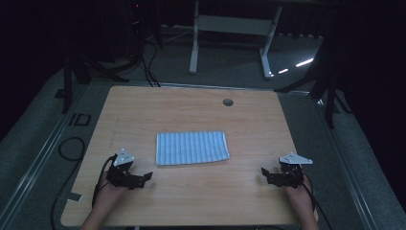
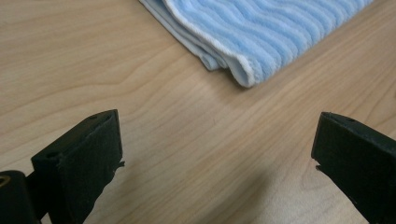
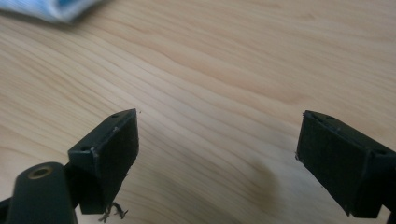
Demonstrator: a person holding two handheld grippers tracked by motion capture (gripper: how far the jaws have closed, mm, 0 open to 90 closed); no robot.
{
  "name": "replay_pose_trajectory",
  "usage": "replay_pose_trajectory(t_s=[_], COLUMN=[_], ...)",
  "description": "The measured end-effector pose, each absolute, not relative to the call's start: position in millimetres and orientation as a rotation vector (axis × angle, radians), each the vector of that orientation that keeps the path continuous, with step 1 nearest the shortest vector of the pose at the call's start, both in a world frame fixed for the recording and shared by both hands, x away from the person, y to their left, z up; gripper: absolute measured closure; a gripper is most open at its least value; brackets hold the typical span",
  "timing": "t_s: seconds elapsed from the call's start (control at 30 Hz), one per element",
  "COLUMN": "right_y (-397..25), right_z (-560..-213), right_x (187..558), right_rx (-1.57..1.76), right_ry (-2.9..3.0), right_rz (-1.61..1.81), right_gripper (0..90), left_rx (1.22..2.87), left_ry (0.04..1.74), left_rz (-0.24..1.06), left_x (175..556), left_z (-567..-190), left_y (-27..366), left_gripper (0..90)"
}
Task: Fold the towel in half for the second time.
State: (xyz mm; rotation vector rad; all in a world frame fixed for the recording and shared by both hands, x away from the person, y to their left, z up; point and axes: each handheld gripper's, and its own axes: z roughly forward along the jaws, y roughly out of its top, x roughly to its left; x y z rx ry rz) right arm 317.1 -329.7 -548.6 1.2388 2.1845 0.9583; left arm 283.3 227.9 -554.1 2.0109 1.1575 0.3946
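We have a folded blue-and-white striped towel (image 1: 192, 148) lying flat near the middle of the wooden table (image 1: 191, 108), and everything else we place against it. Our left gripper (image 1: 143, 178) rests on the table just off the towel's near left corner, jaws spread wide with nothing between them; in the left gripper view that corner (image 2: 243, 77) sits just ahead of the jaws, showing stacked layers. Our right gripper (image 1: 266, 175) is well apart from the towel's near right corner, jaws likewise spread and empty (in the right gripper view a blurred scrap of towel (image 3: 56, 10) sits at the top left edge).

From here we judge the risks to lie mostly in the grasp. If the left jaws close on the top layer alone, the fold would peel open rather than lift as one. If they come in too low, they could push the corner along the smooth wood and bunch the cloth. And with the right gripper farther off, an uneven pull might skew the towel.
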Motion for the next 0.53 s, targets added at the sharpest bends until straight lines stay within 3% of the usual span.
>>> replay_pose_trajectory(t_s=[0.53], right_y=[-340.4], right_z=[-549.4], right_x=[318.3], right_rx=[1.282], right_ry=[2.127], right_rz=[0.998], right_gripper=[12.6], left_rx=[1.971], left_ry=[1.168], left_rz=[0.384], left_x=[278.5], left_z=[-558.9], left_y=[234.4], left_gripper=[1.7])
